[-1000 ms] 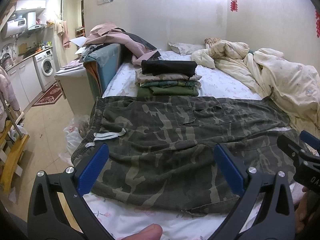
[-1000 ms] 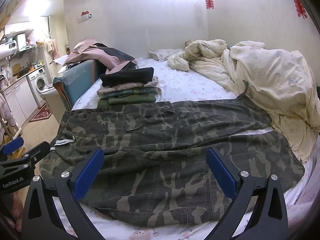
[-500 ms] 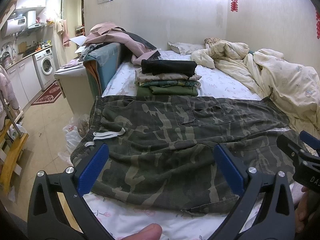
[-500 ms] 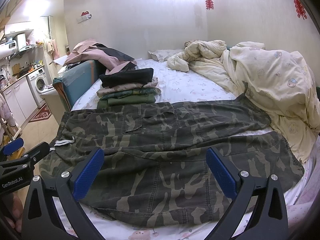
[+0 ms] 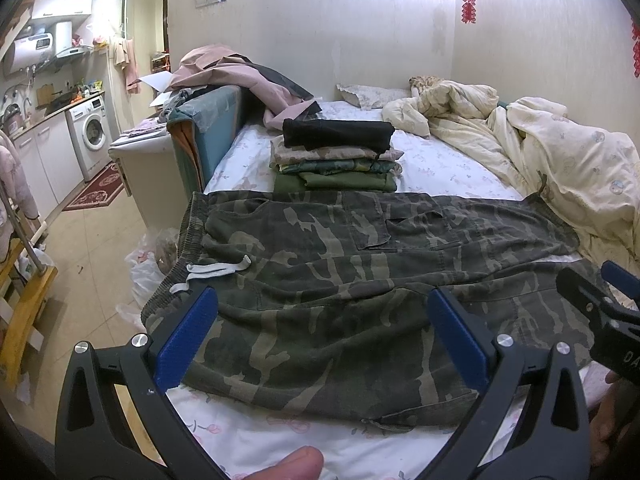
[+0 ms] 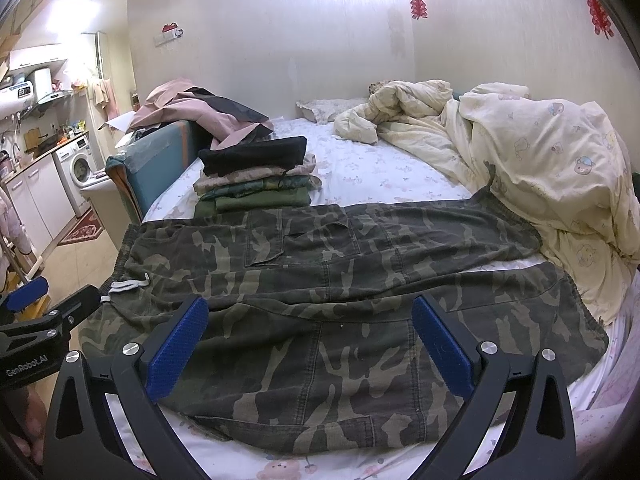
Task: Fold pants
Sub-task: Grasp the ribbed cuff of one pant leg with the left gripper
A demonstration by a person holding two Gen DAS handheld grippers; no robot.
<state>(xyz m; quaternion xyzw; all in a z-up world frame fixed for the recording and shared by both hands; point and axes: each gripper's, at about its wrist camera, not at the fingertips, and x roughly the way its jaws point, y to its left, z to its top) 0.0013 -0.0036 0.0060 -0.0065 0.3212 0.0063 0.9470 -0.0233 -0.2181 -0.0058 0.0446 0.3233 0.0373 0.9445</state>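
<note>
We are hovering the left gripper [image 5: 322, 338] and right gripper [image 6: 306, 346], both spread empty, just near of the camouflage cotton pants [image 6: 320, 280] lying lengthwise left-to-right, waistband nearer the left gripper.

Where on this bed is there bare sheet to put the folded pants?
Bare sheet lies between the folded stack and the quilt. A thin strip borders the camouflage pants, which fill the front.

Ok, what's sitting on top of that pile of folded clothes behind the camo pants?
A folded black garment tops the stack of folded clothes, above tan and green camouflage pieces. The stack's bottom front edge is hidden behind the camouflage pants.
</note>
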